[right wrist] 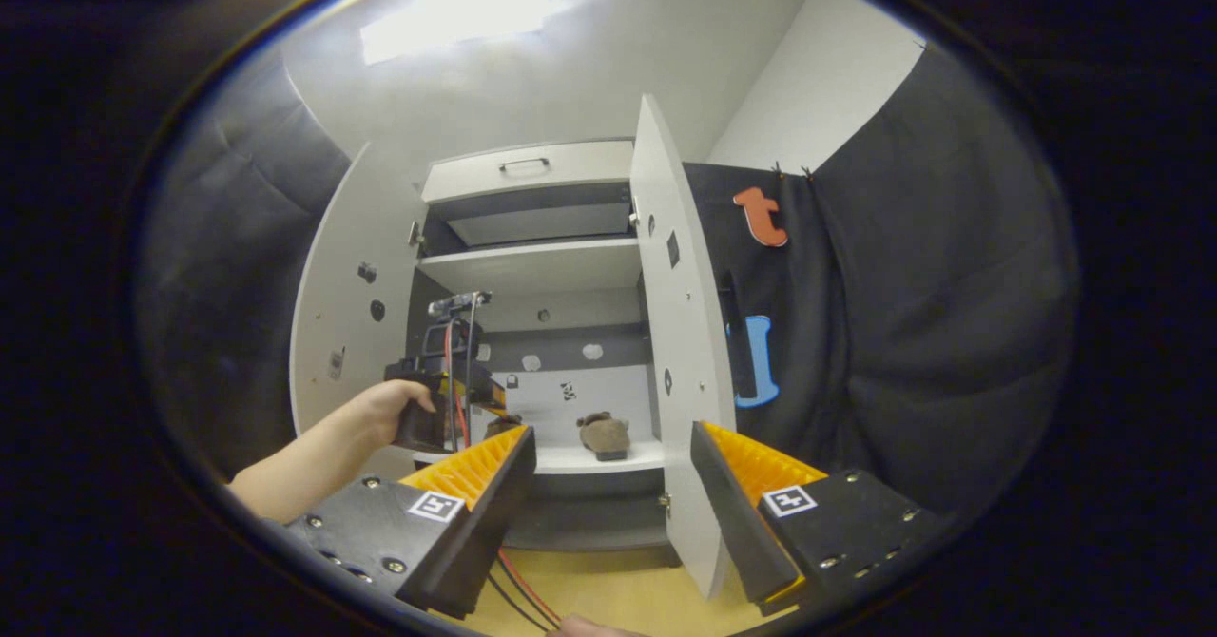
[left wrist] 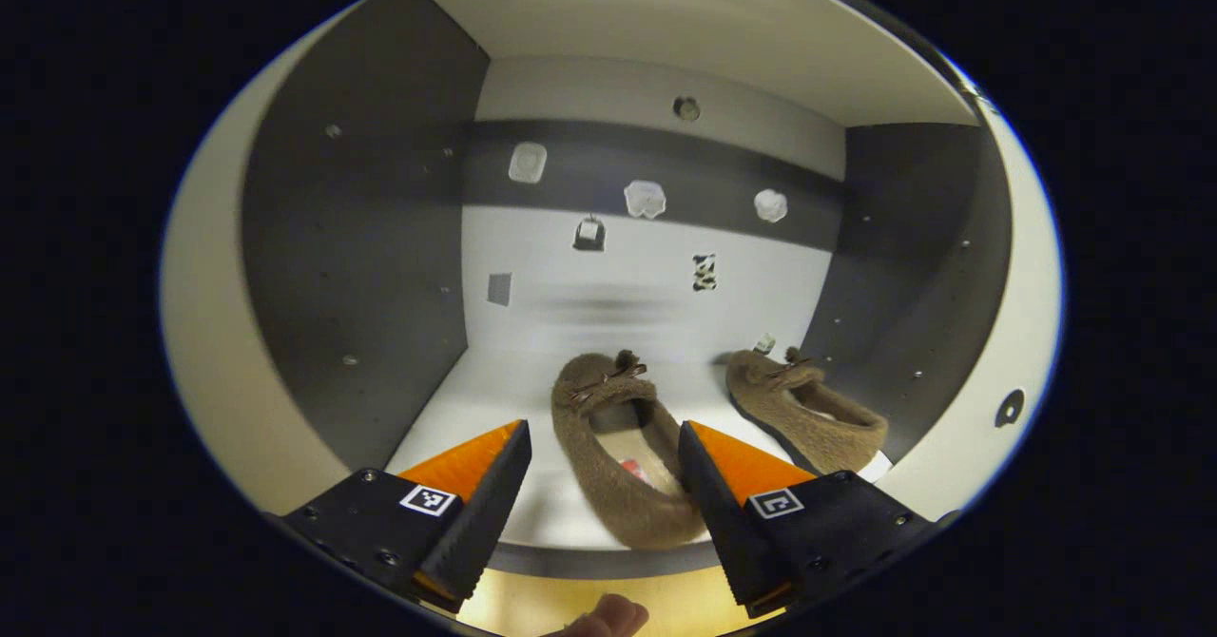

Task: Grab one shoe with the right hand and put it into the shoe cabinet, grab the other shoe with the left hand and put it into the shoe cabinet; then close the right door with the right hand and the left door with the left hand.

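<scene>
Open tongs (left wrist: 604,485), slippers (left wrist: 618,447) (both) on white shelf (left wrist: 494,409)

Left gripper (left wrist: 604,466) held forward in an outstretched hand (right wrist: 395,409), jaws parted and empty, right gripper (right wrist: 613,471) likewise spread wide

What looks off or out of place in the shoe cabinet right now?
Mostly tidy. The right slipper leans tilted against the cabinet's right wall, while the left slipper lies flat on the shelf. Both doors are open.
</scene>
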`<state>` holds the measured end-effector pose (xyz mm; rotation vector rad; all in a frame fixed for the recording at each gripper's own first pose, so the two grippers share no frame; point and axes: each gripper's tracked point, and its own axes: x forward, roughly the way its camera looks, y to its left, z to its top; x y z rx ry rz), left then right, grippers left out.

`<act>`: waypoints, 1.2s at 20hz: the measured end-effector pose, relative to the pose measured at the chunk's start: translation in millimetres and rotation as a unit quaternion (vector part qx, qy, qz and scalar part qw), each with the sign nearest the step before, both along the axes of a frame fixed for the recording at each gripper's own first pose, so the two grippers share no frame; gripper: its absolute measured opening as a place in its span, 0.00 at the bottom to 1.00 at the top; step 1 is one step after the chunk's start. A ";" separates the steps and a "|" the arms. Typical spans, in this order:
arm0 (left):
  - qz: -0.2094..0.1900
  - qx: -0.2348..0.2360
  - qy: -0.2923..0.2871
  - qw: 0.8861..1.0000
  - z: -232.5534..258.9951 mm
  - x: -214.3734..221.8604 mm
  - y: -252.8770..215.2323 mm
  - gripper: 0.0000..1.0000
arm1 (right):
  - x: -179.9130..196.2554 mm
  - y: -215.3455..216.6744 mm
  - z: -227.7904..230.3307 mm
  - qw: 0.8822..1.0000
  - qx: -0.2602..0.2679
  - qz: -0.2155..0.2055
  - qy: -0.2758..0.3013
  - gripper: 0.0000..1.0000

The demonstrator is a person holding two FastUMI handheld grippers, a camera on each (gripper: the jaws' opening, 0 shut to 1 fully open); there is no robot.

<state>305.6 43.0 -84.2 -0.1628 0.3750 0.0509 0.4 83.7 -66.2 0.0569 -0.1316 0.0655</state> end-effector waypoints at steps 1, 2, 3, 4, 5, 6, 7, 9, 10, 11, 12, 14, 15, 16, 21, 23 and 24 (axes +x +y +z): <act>-0.005 -0.001 -0.018 1.000 11.9 -18.8 -3.7 0.96 | -6.7 1.3 0.7 1.000 -0.003 0.003 -0.001 0.95; -0.009 -0.002 -0.033 0.999 22.6 -39.7 -5.7 0.96 | -12.6 2.9 3.5 1.000 -0.011 0.008 -0.004 0.98; -0.008 0.000 -0.049 0.999 33.2 -59.9 -4.8 0.98 | -14.9 0.5 9.3 1.000 -0.019 0.006 -0.009 0.98; -0.004 0.003 -0.065 0.998 44.5 -79.4 -1.3 0.97 | -17.0 -4.8 15.8 1.000 -0.024 0.000 -0.012 0.98; -0.001 0.007 -0.080 0.997 54.0 -98.8 1.8 0.97 | -18.4 -8.6 22.4 0.999 -0.029 -0.003 -0.015 0.98; -0.005 0.009 -0.091 0.996 61.9 -119.5 1.1 0.97 | -19.4 -12.9 30.5 0.999 -0.028 -0.003 -0.017 0.98; -0.008 0.010 -0.106 0.994 71.1 -139.5 2.3 0.96 | -19.7 -14.7 38.2 1.000 -0.022 0.002 -0.018 0.98; -0.008 0.014 -0.125 0.992 82.7 -172.7 8.8 0.96 | -18.9 -23.3 55.1 0.999 -0.016 0.021 -0.019 0.98; -0.009 0.019 -0.140 0.990 90.3 -188.7 11.9 0.94 | -15.6 -32.1 62.9 0.999 -0.017 0.027 -0.019 0.98; -0.014 0.026 -0.154 0.988 95.1 -203.8 14.6 0.96 | -9.1 -44.6 70.1 0.999 -0.021 0.028 -0.016 0.95; -0.014 0.033 -0.170 0.985 98.7 -219.7 18.9 0.94 | -2.5 -58.6 78.3 0.999 -0.028 0.028 -0.017 0.98; -0.014 0.037 -0.179 0.983 94.5 -246.6 24.3 0.93 | 13.6 -89.7 93.9 0.999 -0.032 0.030 -0.017 0.98; -0.017 0.033 -0.181 0.983 90.2 -258.0 23.2 0.93 | 23.5 -100.4 98.7 0.998 -0.040 0.042 -0.014 0.98; -0.023 0.028 -0.185 0.982 88.0 -266.2 21.0 0.93 | 33.0 -114.8 102.5 0.997 -0.051 0.050 -0.012 1.00; -0.046 0.008 -0.210 0.977 77.2 -307.3 16.4 0.93 | 77.4 -218.4 117.6 0.995 -0.097 0.018 0.005 0.95; -0.053 -0.003 -0.221 0.974 71.2 -323.8 14.6 0.96 | 90.4 -247.8 115.1 0.995 -0.094 0.024 0.022 0.98; -0.056 -0.006 -0.226 0.972 67.8 -331.2 14.1 0.99 | 97.4 -258.6 111.9 0.996 -0.082 0.035 0.030 0.95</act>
